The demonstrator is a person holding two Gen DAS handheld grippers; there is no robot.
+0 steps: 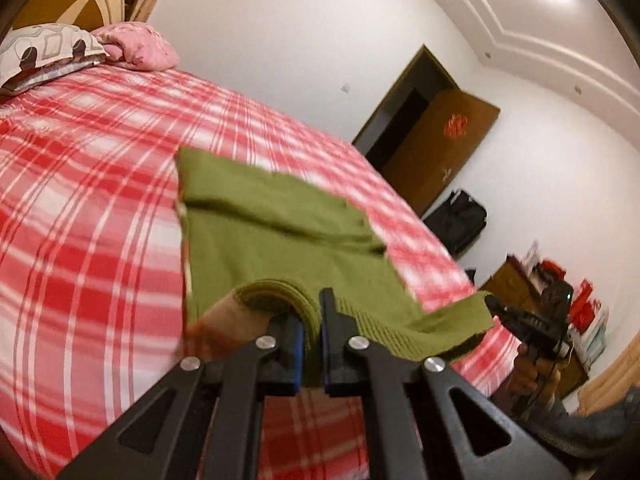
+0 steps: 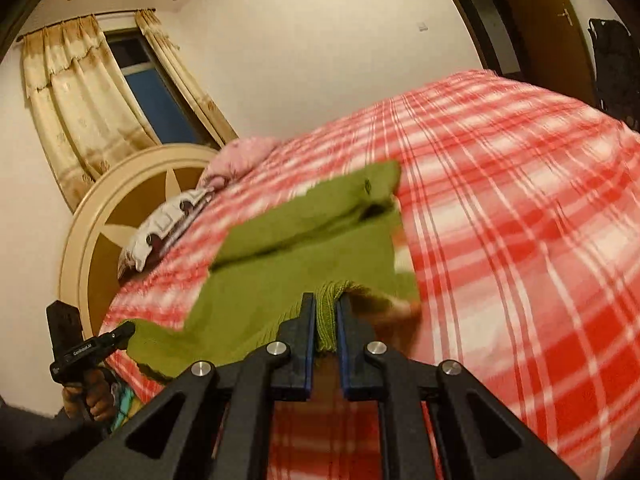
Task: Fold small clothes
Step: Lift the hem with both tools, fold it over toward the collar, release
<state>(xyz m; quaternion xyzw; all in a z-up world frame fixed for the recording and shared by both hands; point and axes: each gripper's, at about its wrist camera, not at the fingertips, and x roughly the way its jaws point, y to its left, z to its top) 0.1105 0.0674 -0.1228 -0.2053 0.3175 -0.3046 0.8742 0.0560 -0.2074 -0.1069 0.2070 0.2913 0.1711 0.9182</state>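
Note:
A small olive-green knit garment (image 1: 280,232) lies stretched over the red-and-white plaid bed (image 1: 88,208), with a fold of cloth doubled across its far part. My left gripper (image 1: 311,312) is shut on one near corner of its ribbed hem and holds it above the bed. My right gripper (image 2: 326,312) is shut on the other near corner of the garment (image 2: 304,248). Each gripper shows in the other's view, the right one (image 1: 490,302) at the hem's right end and the left one (image 2: 130,328) at its left end. The near edge hangs between them.
Pillows (image 1: 48,52) and a pink one (image 1: 140,46) lie at the headboard (image 2: 120,216). A brown door (image 1: 436,148) stands open by a black suitcase (image 1: 460,220). A curtained window (image 2: 120,92) is behind the headboard. The plaid bed cover (image 2: 520,220) spreads to the right.

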